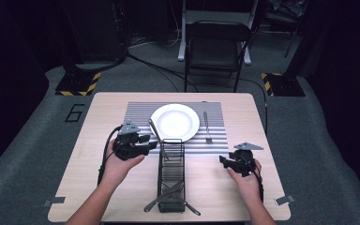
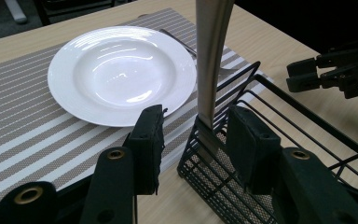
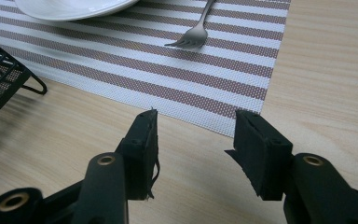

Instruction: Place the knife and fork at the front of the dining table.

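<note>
Our left gripper (image 2: 193, 140) has its jaws partly apart around the handle of a metal utensil (image 2: 209, 65) that stands upright in the far end of the black wire caddy (image 2: 242, 186). The handle sits near the right pad, with a clear gap to the left one, so we judge it not yet clamped, though contact on the right side is hard to tell. From the high view the same utensil (image 1: 155, 132) leans out of the caddy (image 1: 171, 174) toward the white plate (image 1: 175, 122), which lies on the striped placemat (image 1: 138, 115). A fork (image 1: 206, 126) already lies right of the plate, and more cutlery rests in the near end of the caddy.

Our right gripper (image 3: 193, 140) hovers idle over bare table (image 3: 317, 84) beside the mat's corner, jaws half apart and empty.

We read this as the pick-up step of laying the place setting. Next we must close squarely on the handle, lift it straight clear of the wires, then lay it left of the plate.
</note>
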Motion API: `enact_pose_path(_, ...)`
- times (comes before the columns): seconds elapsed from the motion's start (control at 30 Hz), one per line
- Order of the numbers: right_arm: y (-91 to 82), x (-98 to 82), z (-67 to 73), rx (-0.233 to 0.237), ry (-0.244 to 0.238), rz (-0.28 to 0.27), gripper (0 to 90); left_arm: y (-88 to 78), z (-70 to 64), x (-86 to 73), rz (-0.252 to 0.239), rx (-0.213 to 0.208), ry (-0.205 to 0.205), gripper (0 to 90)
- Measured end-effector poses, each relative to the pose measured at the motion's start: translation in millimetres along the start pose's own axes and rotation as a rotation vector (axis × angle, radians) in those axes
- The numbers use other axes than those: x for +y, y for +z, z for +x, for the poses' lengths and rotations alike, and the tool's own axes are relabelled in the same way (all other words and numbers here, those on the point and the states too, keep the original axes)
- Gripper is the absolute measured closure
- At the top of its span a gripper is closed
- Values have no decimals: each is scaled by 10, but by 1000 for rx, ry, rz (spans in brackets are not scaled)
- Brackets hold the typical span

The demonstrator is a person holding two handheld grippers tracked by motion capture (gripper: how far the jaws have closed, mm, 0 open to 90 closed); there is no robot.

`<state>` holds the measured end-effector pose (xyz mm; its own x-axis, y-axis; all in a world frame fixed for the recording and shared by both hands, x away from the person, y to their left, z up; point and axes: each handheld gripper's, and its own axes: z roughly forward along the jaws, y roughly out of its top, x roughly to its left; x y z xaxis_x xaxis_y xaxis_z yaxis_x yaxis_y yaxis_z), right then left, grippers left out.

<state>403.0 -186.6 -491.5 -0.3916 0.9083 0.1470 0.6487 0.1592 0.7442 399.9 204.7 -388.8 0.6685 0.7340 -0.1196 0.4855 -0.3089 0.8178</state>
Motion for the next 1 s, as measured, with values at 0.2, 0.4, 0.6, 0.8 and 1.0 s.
enact_pose_path(0.2, 4, -2, -14, 1, 1, 1, 495, 90, -26, 11, -3, -16, -14, 584)
enact_pose_path(0.4, 7, -4, -22, 4, 6, 2, 494, 219, -68, 11, 5, -26, -16, 621)
enact_pose_path(0.6, 4, -7, -41, 3, 13, 0, 487, 296, -82, -3, 11, -23, -13, 662)
enact_pose_path(0.8, 6, -10, -56, 7, 25, 0, 486, 315, -90, -16, 5, -5, 5, 751)
enact_pose_path(1.0, 11, -11, -66, 10, 28, 0, 480, 307, -99, -25, 3, 8, 14, 788)
